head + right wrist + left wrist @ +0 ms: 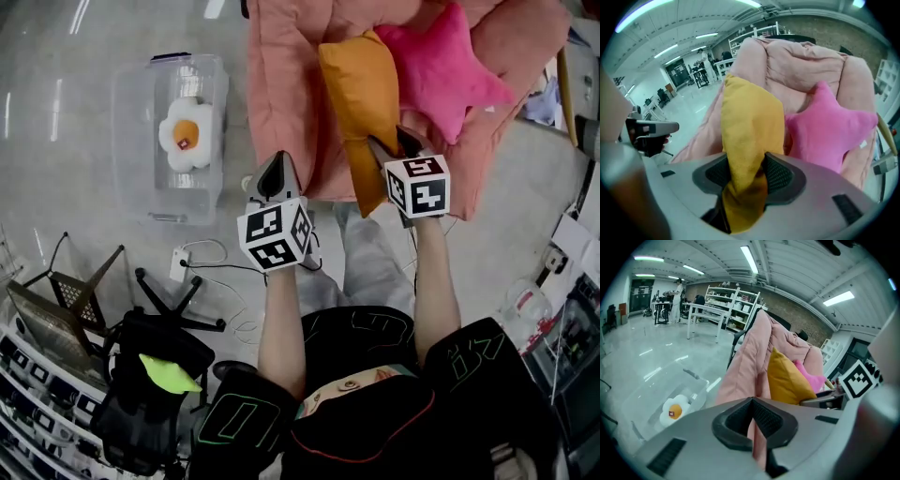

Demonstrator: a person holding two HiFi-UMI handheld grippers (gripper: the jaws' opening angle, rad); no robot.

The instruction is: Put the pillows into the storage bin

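Pinching orange pillow (361,103) by its lower corner: right gripper (394,145), upper centre. Star pillow (445,66) touches its right. Left gripper (272,173) closed on pink cover (281,84) edge. Storage bin (169,202) upper left holds egg pillow (186,133); cables (220,258) lie below it.

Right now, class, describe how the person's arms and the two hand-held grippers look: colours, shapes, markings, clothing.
The left hand-held gripper and right hand-held gripper match: light grey bodies tapering to dark jaws with ribbed black pads. Each carries a white cube printed with black square markers. The person wears a black top whose short sleeves bear outlined lettering.
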